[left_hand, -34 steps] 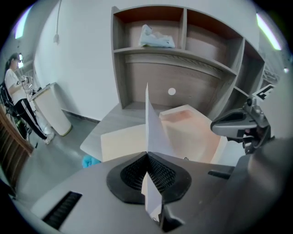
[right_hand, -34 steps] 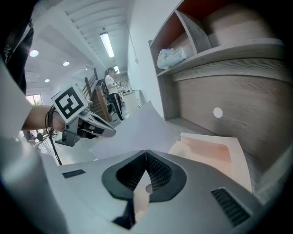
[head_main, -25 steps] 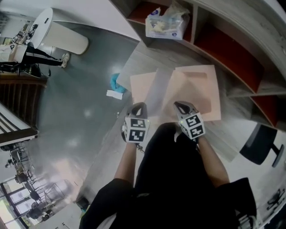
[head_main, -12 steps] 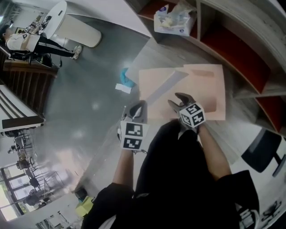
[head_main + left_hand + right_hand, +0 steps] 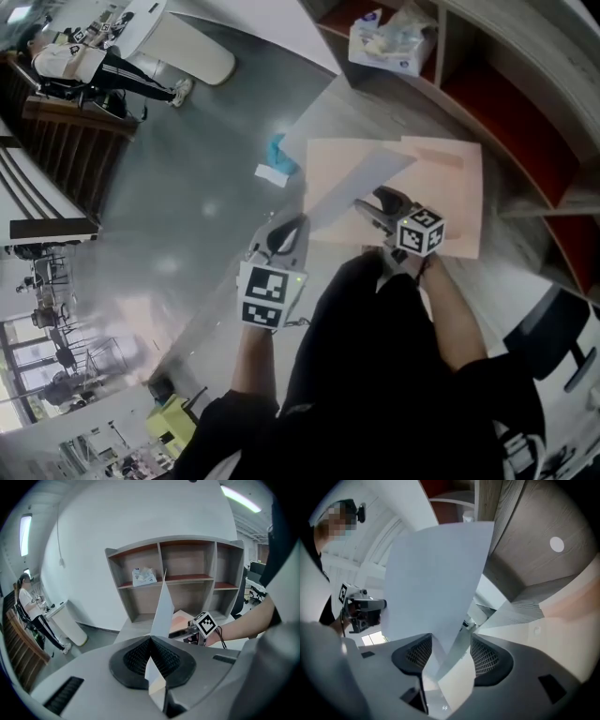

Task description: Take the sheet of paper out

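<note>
Left gripper (image 5: 151,639): jaws fully together, pinching the near edge of the sheet of paper (image 5: 352,183). The sheet stands up edge-on out of the pads.

Right gripper (image 5: 449,653): jaws wide apart, having just been opening. The sheet's lower edge runs through the gap, but neither pad presses on it, so I count this gripper as carrying nothing.

Sheet of paper: pale and plain. It runs from the left gripper's jaws up and across, above the folder, with its far corner toward the shelves. My end is raised. I cannot tell whether the far end rests on the folder.

Folder (image 5: 450,187): peach-coloured, lying open and flat on the wood-grain table (image 5: 347,112), just under and beyond the right gripper.

Surroundings: an open shelf unit (image 5: 187,573) stands beyond the table, with a pack of tissues (image 5: 389,42) in one compartment. Neither takes part in the task.

Step in hand: as I judge it, removal is under way. The sheet is off the folder at my end and is held by the left gripper alone.

Next move:
- I would draw the right gripper back so its open jaws clear the sheet's edge without catching it.
- I would carry the left gripper up and away from the folder until the far corner comes free.
- The pinch must hold throughout.
- A thin sheet held at one edge will sag and swing, so the travel should be steady.
</note>
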`<state>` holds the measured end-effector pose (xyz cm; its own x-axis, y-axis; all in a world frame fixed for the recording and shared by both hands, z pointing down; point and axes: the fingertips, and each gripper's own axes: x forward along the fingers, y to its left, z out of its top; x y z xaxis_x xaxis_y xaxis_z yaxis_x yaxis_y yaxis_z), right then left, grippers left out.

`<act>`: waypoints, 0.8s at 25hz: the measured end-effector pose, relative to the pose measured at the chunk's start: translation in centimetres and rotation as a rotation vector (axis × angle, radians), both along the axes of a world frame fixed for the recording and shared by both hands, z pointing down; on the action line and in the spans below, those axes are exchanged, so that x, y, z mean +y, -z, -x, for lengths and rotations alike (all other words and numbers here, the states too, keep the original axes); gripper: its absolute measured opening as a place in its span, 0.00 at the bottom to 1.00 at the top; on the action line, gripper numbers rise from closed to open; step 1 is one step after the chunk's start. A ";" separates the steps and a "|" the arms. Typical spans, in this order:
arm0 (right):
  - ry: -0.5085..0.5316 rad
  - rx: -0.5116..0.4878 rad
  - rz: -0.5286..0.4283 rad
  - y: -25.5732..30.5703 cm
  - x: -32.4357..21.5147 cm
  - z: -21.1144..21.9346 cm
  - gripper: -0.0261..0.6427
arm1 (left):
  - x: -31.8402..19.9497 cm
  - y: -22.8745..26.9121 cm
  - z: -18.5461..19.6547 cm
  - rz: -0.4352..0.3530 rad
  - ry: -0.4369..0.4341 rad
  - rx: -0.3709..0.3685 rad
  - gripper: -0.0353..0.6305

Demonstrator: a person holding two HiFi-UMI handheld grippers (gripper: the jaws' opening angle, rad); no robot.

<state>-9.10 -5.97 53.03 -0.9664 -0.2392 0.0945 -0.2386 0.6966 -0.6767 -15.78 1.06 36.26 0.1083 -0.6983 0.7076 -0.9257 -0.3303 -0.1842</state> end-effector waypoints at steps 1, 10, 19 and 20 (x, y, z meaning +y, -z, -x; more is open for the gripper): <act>0.002 -0.042 -0.001 1.0 -0.1 0.0 0.42 | 0.2 0.2 0.1 -0.002 0.007 -0.002 0.12; -0.034 -0.072 -0.087 4.3 -0.3 -2.6 0.11 | 0.4 -0.6 -0.5 0.003 0.051 -0.006 0.12; -0.166 0.066 -0.217 6.1 -0.8 -8.1 0.07 | -0.3 -3.6 -2.6 -0.020 0.128 0.027 0.12; -0.184 0.085 -0.235 6.4 -0.7 -8.9 0.07 | -0.4 -3.9 -3.0 -0.026 0.126 0.028 0.12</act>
